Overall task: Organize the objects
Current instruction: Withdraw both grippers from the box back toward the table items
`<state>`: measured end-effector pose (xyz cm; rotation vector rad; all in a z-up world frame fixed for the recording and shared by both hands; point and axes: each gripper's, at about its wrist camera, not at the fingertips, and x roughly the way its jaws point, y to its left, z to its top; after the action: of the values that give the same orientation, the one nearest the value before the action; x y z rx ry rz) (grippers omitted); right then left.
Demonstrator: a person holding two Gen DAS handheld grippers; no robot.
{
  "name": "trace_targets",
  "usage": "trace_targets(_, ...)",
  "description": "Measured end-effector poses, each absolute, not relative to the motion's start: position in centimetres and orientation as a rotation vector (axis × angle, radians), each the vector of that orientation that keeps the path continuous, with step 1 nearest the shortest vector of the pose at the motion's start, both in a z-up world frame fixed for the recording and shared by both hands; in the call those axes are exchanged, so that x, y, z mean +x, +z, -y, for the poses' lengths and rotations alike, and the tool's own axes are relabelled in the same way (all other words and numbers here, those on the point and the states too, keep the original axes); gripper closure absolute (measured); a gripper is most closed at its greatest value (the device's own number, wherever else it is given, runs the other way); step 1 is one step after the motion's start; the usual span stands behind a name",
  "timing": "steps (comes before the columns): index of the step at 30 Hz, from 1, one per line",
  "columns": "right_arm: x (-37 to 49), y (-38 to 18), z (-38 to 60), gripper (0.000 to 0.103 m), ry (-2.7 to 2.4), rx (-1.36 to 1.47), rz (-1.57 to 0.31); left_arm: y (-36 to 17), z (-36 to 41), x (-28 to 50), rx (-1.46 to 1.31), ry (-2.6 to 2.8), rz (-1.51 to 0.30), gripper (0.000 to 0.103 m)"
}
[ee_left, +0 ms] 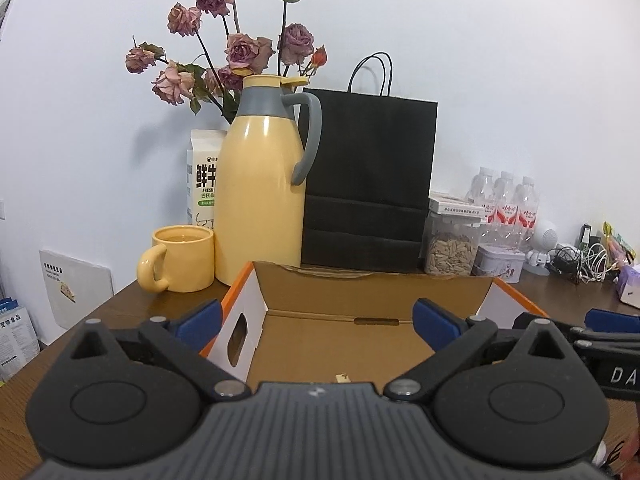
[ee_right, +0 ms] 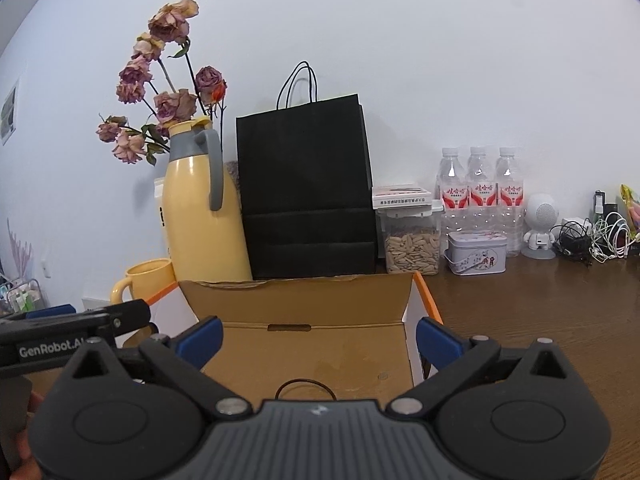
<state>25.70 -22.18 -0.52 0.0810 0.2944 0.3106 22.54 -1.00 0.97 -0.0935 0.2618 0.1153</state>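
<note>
With both the left gripper (ee_left: 318,322) and right gripper (ee_right: 318,338) fingers spread wide and empty over the open cardboard box (ee_right: 320,344), a careless reach toward the crowded back row could tip the yellow jug (ee_left: 260,184) or, seemingly full, the mug (ee_left: 180,258).

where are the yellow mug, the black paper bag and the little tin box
yellow mug (ee_left: 185,261), left wrist view, on its side wall
black paper bag (ee_right: 306,184), right wrist view, on its front face
tin box (ee_right: 476,258), right wrist view, on its printed front wall
</note>
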Motion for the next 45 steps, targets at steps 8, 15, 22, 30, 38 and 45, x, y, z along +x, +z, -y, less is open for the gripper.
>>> trace_targets(8,23.9,1.6,22.3,0.000,0.340,0.074,-0.266,3.3,0.7,20.6,-0.109,0.099,-0.235,0.000)
trace_targets(15,21.1,3.5,22.9,0.000,0.344,0.027,-0.267,4.5,0.0,18.7,-0.110,0.106,-0.254,0.000)
trace_targets(22,18.3,3.0,24.5,0.000,0.321,0.012,-0.328,4.7,-0.9,15.8,-0.092,0.112,-0.300,0.000)
trace_targets(30,15.6,0.2,26.2,0.000,0.305,-0.055,-0.469,3.7,-2.4,12.0,-0.066,0.093,-0.371,0.000)
trace_targets(38,14.6,-3.9,27.2,0.000,0.331,-0.084,-0.634,2.2,-3.3,8.4,-0.090,0.053,-0.441,0.000)
trace_targets(45,14.3,-3.9,26.4,0.000,0.387,-0.092,-0.625,1.0,-3.0,6.9,-0.091,0.033,-0.472,0.000)
